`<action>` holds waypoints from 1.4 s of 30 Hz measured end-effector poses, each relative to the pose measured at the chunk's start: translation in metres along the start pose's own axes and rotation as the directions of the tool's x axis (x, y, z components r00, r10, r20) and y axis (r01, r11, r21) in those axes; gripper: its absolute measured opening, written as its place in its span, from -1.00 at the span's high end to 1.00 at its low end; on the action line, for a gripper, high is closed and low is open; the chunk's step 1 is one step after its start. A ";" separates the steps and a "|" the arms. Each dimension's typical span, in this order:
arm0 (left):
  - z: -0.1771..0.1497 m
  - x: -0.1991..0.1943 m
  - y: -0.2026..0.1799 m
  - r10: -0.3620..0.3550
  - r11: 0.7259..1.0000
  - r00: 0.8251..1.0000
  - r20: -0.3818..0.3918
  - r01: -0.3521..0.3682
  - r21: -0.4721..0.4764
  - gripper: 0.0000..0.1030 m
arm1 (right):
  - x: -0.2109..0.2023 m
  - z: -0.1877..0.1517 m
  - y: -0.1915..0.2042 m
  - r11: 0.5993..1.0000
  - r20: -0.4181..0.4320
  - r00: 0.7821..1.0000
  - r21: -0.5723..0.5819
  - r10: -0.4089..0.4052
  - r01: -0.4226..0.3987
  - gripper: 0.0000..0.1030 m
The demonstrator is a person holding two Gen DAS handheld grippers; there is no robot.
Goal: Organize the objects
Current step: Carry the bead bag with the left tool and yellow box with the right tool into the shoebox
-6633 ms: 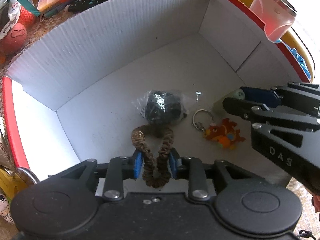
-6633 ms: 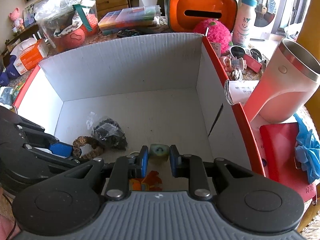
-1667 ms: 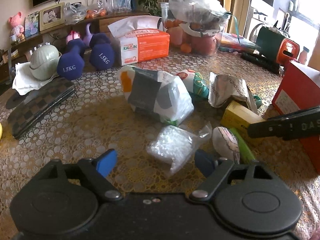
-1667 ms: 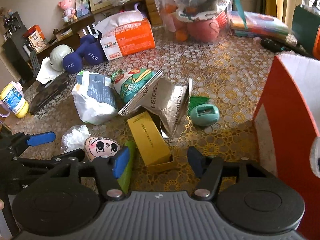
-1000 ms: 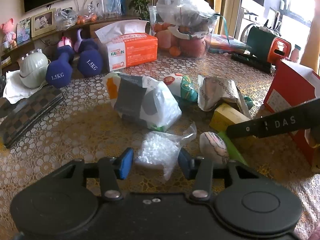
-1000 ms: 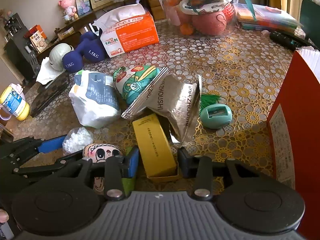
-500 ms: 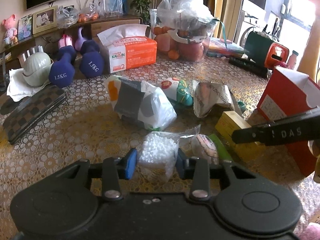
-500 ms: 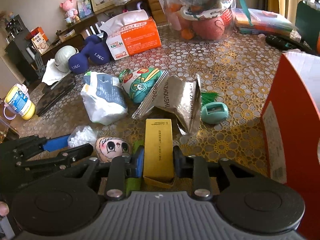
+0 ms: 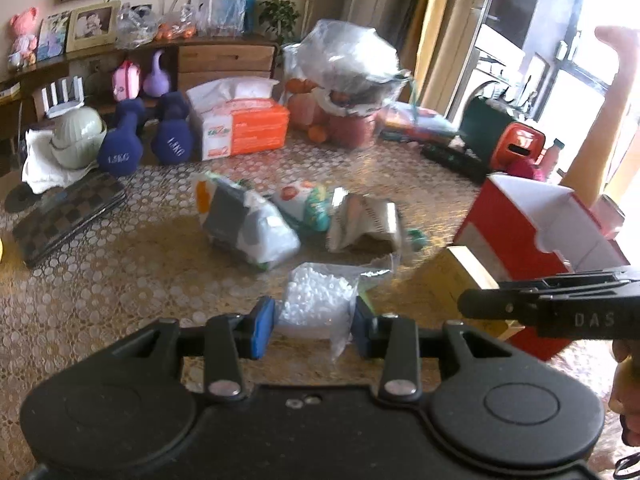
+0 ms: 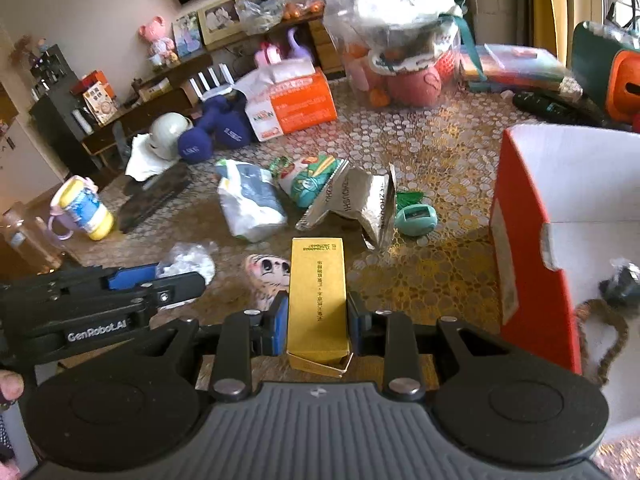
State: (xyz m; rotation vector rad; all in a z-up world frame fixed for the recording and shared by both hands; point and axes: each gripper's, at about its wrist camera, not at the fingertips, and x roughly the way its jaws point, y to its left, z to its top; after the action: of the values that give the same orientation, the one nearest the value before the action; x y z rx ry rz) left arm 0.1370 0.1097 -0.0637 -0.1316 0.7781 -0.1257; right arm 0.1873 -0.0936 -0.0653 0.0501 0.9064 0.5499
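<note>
Low in the frame centre, the left tool clamps a clear bag of white beads; the right tool grips a yellow carton, both lifted off the tabletop, likely bound for the red box at right.

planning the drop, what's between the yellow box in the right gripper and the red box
Right wrist view: only bare patterned tablecloth lies between the yellow box and the red box.
</note>
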 end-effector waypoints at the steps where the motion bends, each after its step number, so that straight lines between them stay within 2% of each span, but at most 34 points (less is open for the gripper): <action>1: 0.001 -0.005 -0.005 0.002 1.000 1.000 0.001 -0.002 0.009 0.25 | -0.008 -0.001 0.001 1.000 0.007 1.000 -0.006 -0.001 0.001 0.44; 11: 0.003 -0.047 -0.051 -0.044 0.998 0.999 0.008 0.044 0.037 0.25 | -0.079 -0.019 -0.004 1.000 0.072 0.997 -0.013 0.010 -0.009 0.44; 21: 0.000 -0.075 -0.106 -0.094 0.990 0.995 0.034 0.090 0.113 0.25 | -0.137 -0.040 -0.019 1.000 0.137 0.990 0.000 0.004 -0.004 0.44; 29: 0.000 -0.073 -0.155 -0.131 0.978 0.991 0.021 0.126 0.164 0.25 | -0.170 -0.050 -0.050 0.999 0.171 0.984 0.031 -0.038 0.033 0.44; 42: 0.007 -0.043 -0.224 -0.175 0.957 0.984 -0.020 0.175 0.231 0.25 | -0.197 -0.056 -0.125 0.984 0.184 0.971 0.119 -0.152 0.132 0.44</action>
State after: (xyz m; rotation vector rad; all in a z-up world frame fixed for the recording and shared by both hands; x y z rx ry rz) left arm 0.0969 -0.1033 0.0073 0.0222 0.7447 -0.3834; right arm 0.1019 -0.3046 0.0106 0.1312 0.7423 0.3561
